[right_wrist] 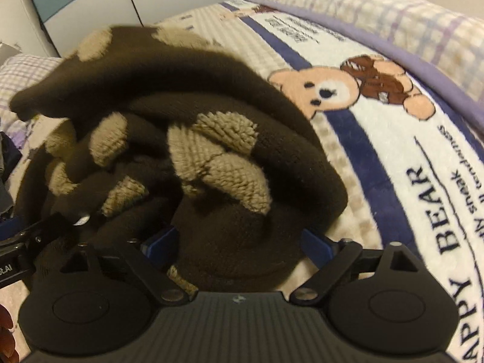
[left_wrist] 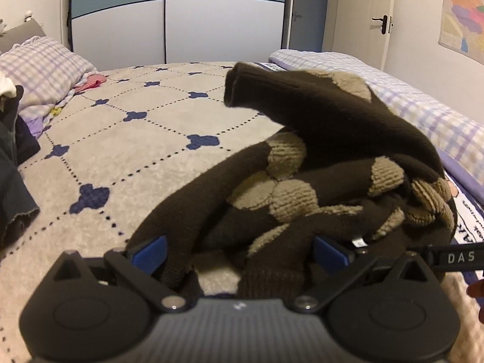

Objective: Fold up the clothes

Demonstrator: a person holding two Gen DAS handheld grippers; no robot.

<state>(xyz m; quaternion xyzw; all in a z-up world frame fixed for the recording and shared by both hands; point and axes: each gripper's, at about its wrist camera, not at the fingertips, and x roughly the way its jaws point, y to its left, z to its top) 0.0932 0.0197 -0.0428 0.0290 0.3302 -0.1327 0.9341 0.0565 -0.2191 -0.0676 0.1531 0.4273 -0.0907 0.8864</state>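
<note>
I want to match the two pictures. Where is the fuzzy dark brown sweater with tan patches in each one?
Left wrist view: the fuzzy dark brown sweater with tan patches fills the middle and right, bunched up on the bed.
Right wrist view: it fills the middle and left, reaching down between the fingers.
Shared landmark: the cream blanket with blue border and printed letters, right of the sweater in both.

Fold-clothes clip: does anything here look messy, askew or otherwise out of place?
Yes. The brown sweater lies bunched in a rumpled heap on the bed, one sleeve sticking up, not flat for folding. Other clothes are piled at the bed's left edge. No damage shows.
</note>
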